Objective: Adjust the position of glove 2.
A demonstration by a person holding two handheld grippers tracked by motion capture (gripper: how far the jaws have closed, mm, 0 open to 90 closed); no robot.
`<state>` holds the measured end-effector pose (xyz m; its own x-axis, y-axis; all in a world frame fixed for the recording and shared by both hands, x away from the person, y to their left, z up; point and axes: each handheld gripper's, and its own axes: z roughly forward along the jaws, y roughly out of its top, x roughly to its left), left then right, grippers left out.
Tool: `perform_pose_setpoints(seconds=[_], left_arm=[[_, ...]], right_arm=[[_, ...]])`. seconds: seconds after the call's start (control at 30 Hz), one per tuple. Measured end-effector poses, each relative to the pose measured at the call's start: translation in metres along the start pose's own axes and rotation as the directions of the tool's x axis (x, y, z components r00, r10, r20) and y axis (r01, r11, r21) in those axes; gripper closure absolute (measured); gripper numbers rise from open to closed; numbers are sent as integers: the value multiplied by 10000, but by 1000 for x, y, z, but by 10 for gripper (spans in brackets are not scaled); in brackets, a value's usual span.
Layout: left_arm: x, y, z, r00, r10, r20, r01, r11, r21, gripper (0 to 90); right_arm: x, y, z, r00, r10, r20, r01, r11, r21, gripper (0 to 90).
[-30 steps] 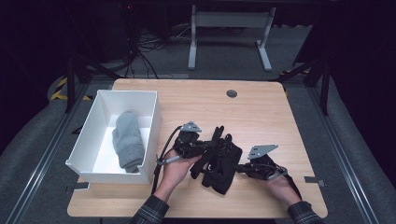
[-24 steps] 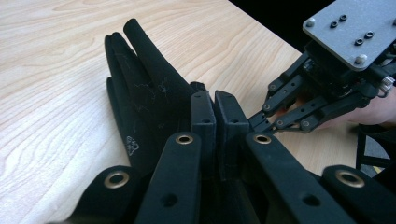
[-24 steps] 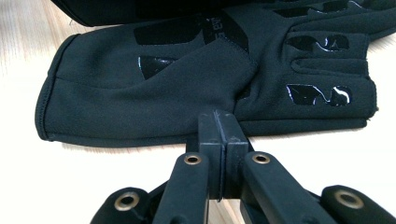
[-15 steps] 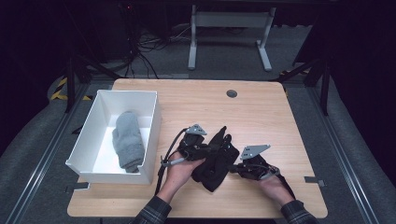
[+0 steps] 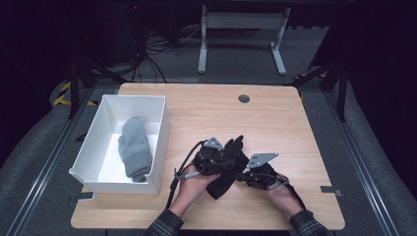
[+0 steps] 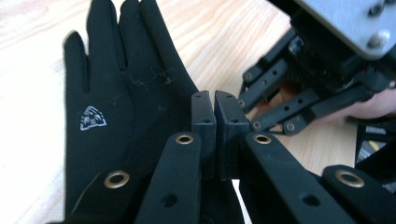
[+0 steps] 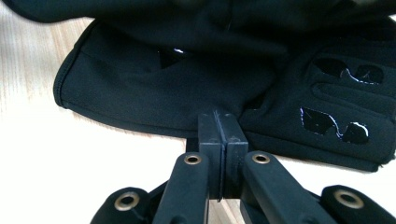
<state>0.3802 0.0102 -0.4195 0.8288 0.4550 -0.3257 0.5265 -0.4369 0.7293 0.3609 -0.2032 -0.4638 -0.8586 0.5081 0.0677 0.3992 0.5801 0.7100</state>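
Both grippers, left [image 5: 231,160] and right [image 5: 244,176], are clamped on the black glove [image 5: 227,172] at the table's [image 5: 275,123] near middle, apparently gathering it for the white bin [image 5: 162,128] to the left

A black glove [image 5: 227,167] with a small white emblem on its back lies flat on the wooden table [image 5: 275,118], fingers together, pointing away from the person.
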Motion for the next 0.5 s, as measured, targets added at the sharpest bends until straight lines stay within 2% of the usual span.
perform_pose_setpoints(seconds=[0.13, 0.23, 0.3, 0.5], left_arm=[[-2, -2, 6, 9999, 97, -91, -95, 9996, 265, 878], [0, -5, 11, 9999, 41, -152, -35, 9993, 378, 877], [2, -7, 14, 9999, -104, -44, 106, 9989, 450, 877], [3, -11, 24, 10000, -78, -22, 79, 9981, 606, 875]], right_arm=[[0, 0, 0, 10000, 1, 49, -1, 10000, 8, 900], [1, 0, -1, 10000, 5, 72, -5, 10000, 37, 900], [0, -1, -1, 10000, -27, 84, 27, 10000, 60, 900], [-5, -4, -13, 9994, 105, 327, -99, 9998, -166, 900]])
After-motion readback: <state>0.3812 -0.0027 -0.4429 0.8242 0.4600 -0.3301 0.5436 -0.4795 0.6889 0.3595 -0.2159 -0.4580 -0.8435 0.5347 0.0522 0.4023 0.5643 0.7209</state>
